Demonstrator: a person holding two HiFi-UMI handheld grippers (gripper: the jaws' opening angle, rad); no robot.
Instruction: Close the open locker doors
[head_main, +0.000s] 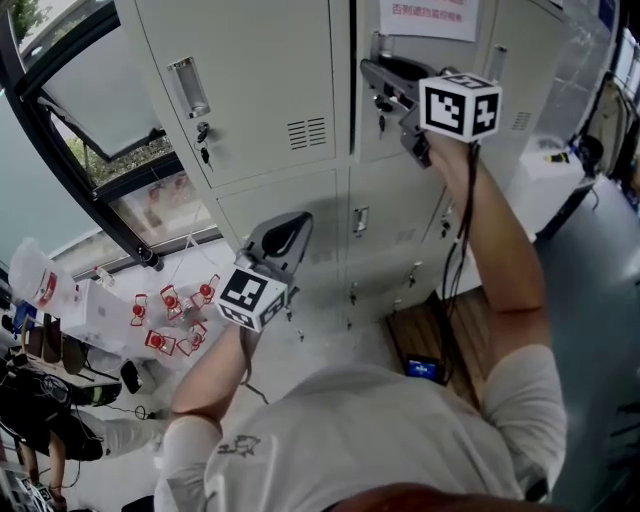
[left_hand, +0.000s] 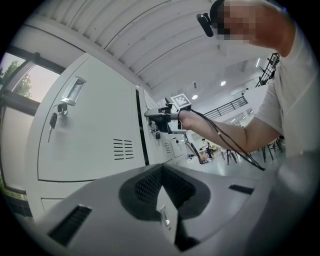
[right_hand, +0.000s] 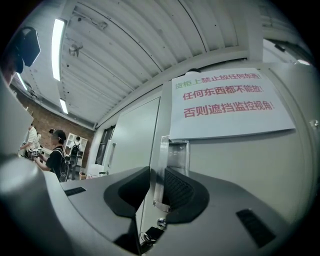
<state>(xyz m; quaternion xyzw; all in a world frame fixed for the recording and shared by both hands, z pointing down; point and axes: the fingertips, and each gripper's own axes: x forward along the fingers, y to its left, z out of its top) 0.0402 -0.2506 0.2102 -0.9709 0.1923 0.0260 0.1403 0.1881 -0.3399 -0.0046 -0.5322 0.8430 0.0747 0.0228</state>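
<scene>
The grey door (head_main: 372, 135) with a sign (right_hand: 225, 102) is in the lockers' top row. Only the right gripper view shows the right gripper (right_hand: 157, 172) unclenched around the handle (right_hand: 175, 152) rim. The left gripper (left_hand: 161, 176) is released and empty.

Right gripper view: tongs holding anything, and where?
Cannot tell: the right tongs straddle the edge of the locker door at its recessed handle, but contact isn't clear.

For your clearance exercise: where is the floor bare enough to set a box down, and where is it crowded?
Bare: right-hand grey floor, bordered by the wooden board and white box. Crowded: left, around the red-and-white items by the window.
</scene>
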